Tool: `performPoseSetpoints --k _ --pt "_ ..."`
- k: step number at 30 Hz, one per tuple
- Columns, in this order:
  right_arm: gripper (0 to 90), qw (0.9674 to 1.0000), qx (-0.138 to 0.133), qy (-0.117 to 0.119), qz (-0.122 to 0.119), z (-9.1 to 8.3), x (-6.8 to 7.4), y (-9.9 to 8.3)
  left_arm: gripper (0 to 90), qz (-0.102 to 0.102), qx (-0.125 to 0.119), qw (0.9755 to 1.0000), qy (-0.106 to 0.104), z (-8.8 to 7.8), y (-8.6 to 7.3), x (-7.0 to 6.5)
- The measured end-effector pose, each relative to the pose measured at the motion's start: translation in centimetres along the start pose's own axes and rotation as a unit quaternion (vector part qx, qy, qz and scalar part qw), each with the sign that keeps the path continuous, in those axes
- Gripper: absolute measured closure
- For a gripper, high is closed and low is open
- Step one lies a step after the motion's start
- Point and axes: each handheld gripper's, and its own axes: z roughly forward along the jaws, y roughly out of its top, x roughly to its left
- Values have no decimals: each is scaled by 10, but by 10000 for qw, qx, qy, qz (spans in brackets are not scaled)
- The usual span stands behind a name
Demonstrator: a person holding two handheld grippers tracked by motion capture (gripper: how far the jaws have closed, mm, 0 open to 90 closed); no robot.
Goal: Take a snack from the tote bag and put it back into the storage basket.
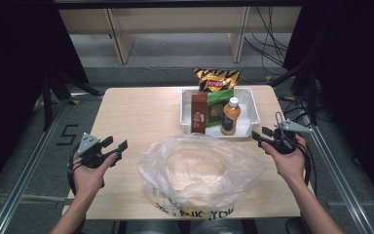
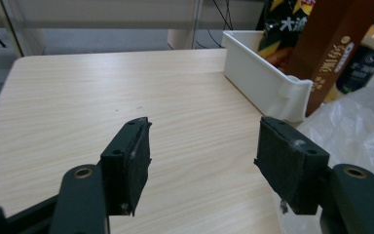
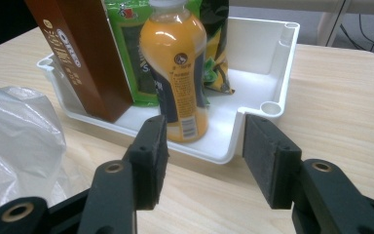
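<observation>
A clear plastic bag lies open at the table's near edge, between both grippers. The left gripper, at 9 o'clock of the bag, has its 2 jaws wide apart — nothing between them. The right gripper, at 2 o'clock, is parted too, empty, facing the white bin and its orange bottle.

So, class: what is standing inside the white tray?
In the white tray: a brown box, a green packet, an orange drink bottle and a striped snack bag. The box and bottle cover parts of the packets.
</observation>
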Motion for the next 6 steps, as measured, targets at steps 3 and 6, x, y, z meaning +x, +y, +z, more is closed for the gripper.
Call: performPoseSetpoints --k 3,6 --pt "518 9999 -17 -95 -82 2 -2 -5 368 12 209 9998 65 4 -11 0" --pt "511 9999 113 -119 50 0 -5 -6 368 42 367 9993 48 11 -16 -1"
